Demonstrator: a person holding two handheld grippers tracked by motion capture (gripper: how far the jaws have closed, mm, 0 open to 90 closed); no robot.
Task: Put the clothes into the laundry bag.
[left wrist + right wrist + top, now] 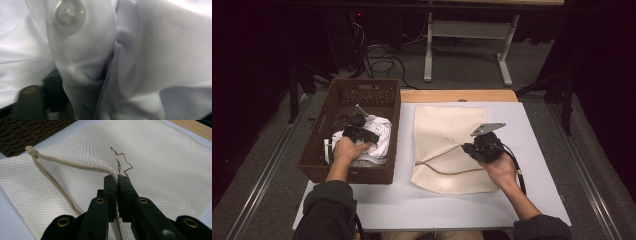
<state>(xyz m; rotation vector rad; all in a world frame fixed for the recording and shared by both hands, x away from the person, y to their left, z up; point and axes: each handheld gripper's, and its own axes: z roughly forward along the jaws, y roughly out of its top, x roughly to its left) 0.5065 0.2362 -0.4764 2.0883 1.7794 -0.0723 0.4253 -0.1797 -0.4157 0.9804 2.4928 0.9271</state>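
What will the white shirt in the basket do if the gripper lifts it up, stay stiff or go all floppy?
Probably floppy: the white shirt lies in soft folds around the left gripper, so it should droop and trail. It looks thin, so likely light. Its button might snag on the woven basket wall.

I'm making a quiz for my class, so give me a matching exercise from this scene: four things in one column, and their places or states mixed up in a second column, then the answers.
Things:
1. White crumpled buttoned garment
2. Cream mesh zippered laundry bag
3. Brown woven rectangular basket
4. Right tongs

Places or states:
A. Shut on the open zipper edge
B. Lying flat on the white tabletop
C. Standing at the table's left edge
D. Piled inside the basket, left tongs on it

Pairs: 1-D, 2-B, 3-C, 4-A
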